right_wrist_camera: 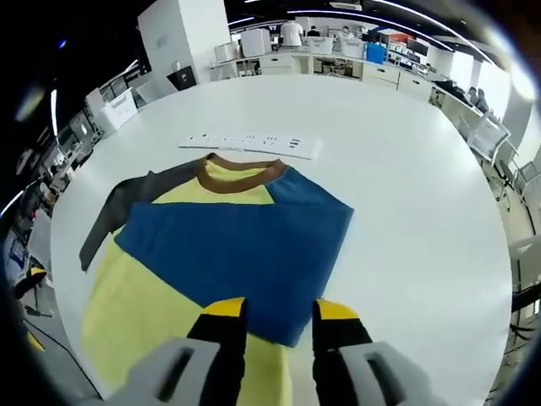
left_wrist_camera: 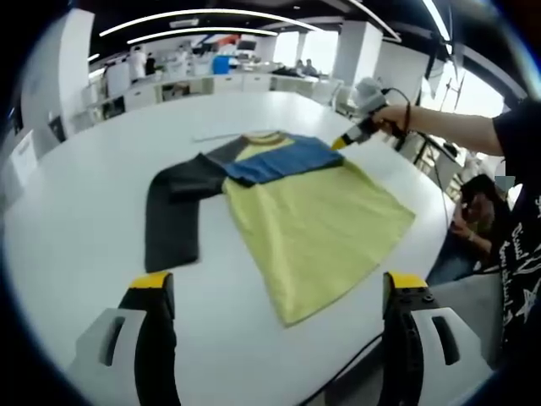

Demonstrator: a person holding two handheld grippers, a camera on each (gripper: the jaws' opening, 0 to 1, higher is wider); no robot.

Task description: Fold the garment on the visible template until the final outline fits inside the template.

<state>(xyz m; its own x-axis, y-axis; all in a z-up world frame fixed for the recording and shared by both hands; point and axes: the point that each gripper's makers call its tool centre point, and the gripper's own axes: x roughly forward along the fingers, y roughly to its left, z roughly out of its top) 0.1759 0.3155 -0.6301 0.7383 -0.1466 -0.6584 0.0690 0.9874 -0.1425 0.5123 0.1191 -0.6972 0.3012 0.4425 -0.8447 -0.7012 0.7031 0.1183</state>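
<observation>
Two grippers working a garment (left_wrist_camera: 313, 220) lying mid-table (left_wrist_camera: 76, 220), left gripper (left_wrist_camera: 279, 292) hovering spread wide, right gripper (right_wrist_camera: 277, 311) pinching its folded blue sleeve (right_wrist_camera: 245, 254).

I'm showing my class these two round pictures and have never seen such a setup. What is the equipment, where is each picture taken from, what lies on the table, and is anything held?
There is no robot. A person holds a hand tool with two jaws in each hand, and a fisheye camera rides on each tool.

The left gripper view looks past the open left gripper across a white table. On it lies a shirt, yellow with a blue panel and a dark sleeve spread out. The person's hand holds the right gripper at the shirt's far edge.

The right gripper view looks down from there, the jaws standing over the folded blue part. Whether they pinch cloth cannot be told. A white strip lies beyond the collar.
</observation>
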